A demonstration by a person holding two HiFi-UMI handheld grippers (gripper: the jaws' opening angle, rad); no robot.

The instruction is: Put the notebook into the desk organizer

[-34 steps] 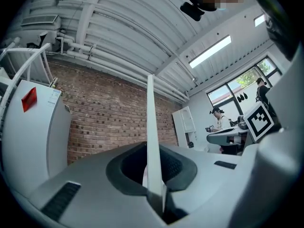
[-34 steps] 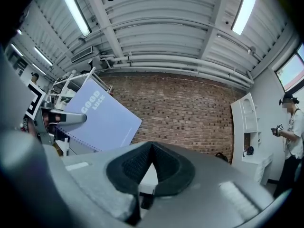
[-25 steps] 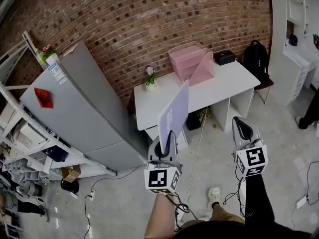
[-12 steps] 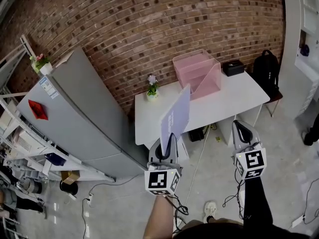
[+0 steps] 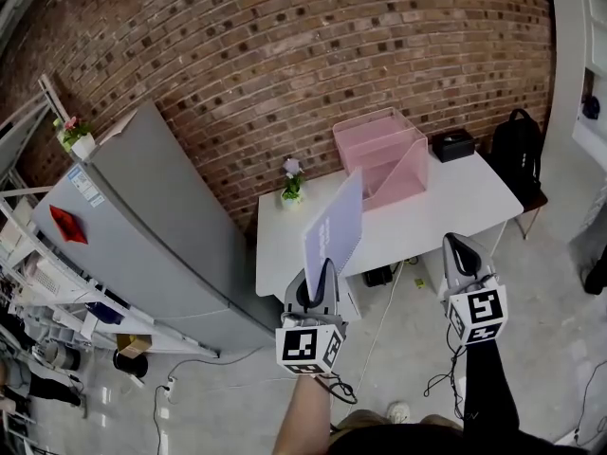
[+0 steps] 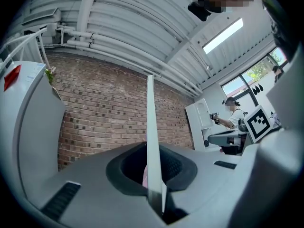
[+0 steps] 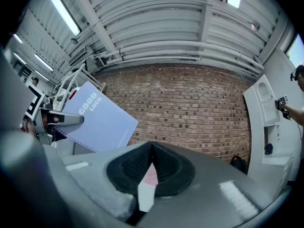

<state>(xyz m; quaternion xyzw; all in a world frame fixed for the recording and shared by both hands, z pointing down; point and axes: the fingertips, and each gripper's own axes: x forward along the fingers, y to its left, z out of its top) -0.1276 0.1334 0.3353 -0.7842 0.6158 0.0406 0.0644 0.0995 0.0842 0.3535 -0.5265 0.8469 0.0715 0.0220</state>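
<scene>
The notebook [image 5: 334, 224] stands upright, on edge, clamped by its lower edge in the left gripper [image 5: 320, 275]. The jaws are closed down to the thickness of the cover, and the grip is unchanged over the last second. The notebook is in the air, ahead of and above the left gripper, and is not yet over the table [image 5: 446, 207].

Change: in the head view, the table and the pink desk organizer [image 5: 384, 154] now sit lower and closer to both grippers than a second ago. Judgement: the approach is under way and insertion has not begun. The organizer lies ahead and to the right of the left gripper, well apart from the notebook.

The right gripper [image 5: 462, 252] is level with the left one and to its right. Its jaws are together and hold nothing.

Count:
- notebook: one
- desk organizer: one
- table: one
- grippers: two
- flower pot [image 5: 292, 180], ahead of the left gripper: one
- black box [image 5: 452, 145], beyond the right gripper: one
- backpack [image 5: 524, 150]: one
- refrigerator [image 5: 142, 226], to the left: one
</scene>
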